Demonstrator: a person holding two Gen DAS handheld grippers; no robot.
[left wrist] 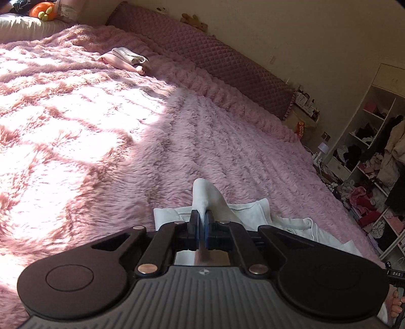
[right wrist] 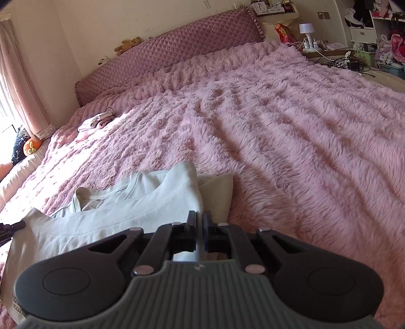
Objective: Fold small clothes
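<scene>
A small white shirt (right wrist: 101, 222) lies on the pink fluffy blanket (right wrist: 278, 126) near the bed's front edge, collar facing up. My right gripper (right wrist: 200, 217) is shut on the shirt's right edge, which is lifted and partly folded over. In the left wrist view my left gripper (left wrist: 201, 217) is shut on a raised peak of the same white shirt (left wrist: 253, 210), which rises above the fingertips. The rest of the shirt is spread flat behind it.
A small pile of folded pink and white clothes (left wrist: 126, 59) (right wrist: 95, 121) lies far up the bed near the quilted headboard cushion (left wrist: 215, 58). A cluttered shelf (left wrist: 374, 164) and a nightstand with a lamp (right wrist: 307, 33) stand beside the bed. An orange plush toy (left wrist: 41, 11) lies by the window.
</scene>
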